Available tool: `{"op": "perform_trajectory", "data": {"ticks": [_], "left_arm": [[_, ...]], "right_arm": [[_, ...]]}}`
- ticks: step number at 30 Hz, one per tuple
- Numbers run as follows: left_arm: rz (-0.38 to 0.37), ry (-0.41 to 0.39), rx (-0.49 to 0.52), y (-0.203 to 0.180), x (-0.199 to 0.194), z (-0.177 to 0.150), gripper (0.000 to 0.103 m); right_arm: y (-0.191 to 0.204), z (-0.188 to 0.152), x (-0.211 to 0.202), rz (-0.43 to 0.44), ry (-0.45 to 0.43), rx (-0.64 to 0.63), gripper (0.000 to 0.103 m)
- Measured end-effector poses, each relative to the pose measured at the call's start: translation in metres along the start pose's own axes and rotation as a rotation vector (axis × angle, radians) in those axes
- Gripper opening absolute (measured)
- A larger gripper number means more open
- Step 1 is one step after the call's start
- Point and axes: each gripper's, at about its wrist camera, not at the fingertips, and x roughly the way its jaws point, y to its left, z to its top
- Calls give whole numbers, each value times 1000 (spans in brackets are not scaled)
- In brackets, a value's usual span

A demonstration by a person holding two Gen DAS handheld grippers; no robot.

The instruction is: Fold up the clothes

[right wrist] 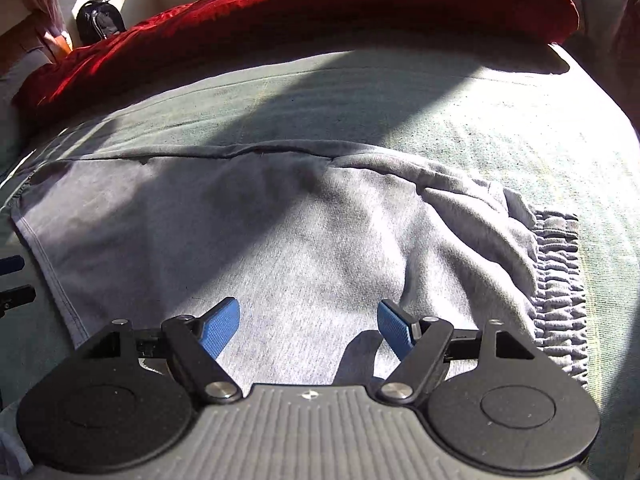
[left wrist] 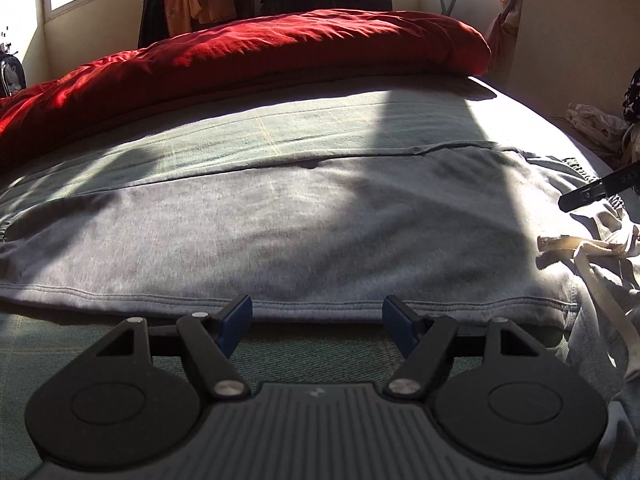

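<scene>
A grey pair of sweatpants (left wrist: pixel 280 236) lies flat across the bed, its near seam just ahead of my left gripper (left wrist: pixel 317 322). That gripper stands open over the bedsheet with nothing between its blue pads. A cream drawstring (left wrist: pixel 588 256) trails at the waist end on the right. In the right wrist view the same sweatpants (right wrist: pixel 280 248) fill the middle, with the gathered elastic waistband (right wrist: pixel 560 280) at the right. My right gripper (right wrist: pixel 309 322) hovers open above the grey fabric, holding nothing. Its dark finger shows at the right edge of the left wrist view (left wrist: pixel 596 190).
A grey-green bedsheet (left wrist: pixel 300 128) covers the bed. A red duvet (left wrist: pixel 260 52) is heaped along the far side. Clothes hang by the windows (left wrist: pixel 200 4). A pale garment pile (left wrist: pixel 596 124) lies far right. A dark bag (right wrist: pixel 98 20) sits beyond the bed's left corner.
</scene>
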Motion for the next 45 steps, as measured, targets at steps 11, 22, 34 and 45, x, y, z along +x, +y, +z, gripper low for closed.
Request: {"op": "perform_trajectory", "data": {"ticks": [11,22,34,45], "left_arm": [[10,25,37,-17,-29,-20,77],[-82,-83,24,-61,-114,-35,80],[-120,-130,22,-121,-151,-77,81],[-64,-195,81,-148,-164,-92,81]], "right_arm": [[-29,-17,-45,-80,-25,118,81],[51,-79,-150,-23,-136,-84,94],[1,-174,-130,75,-127,204,95],[-35,-230,-157,118,-199,349,88]]}}
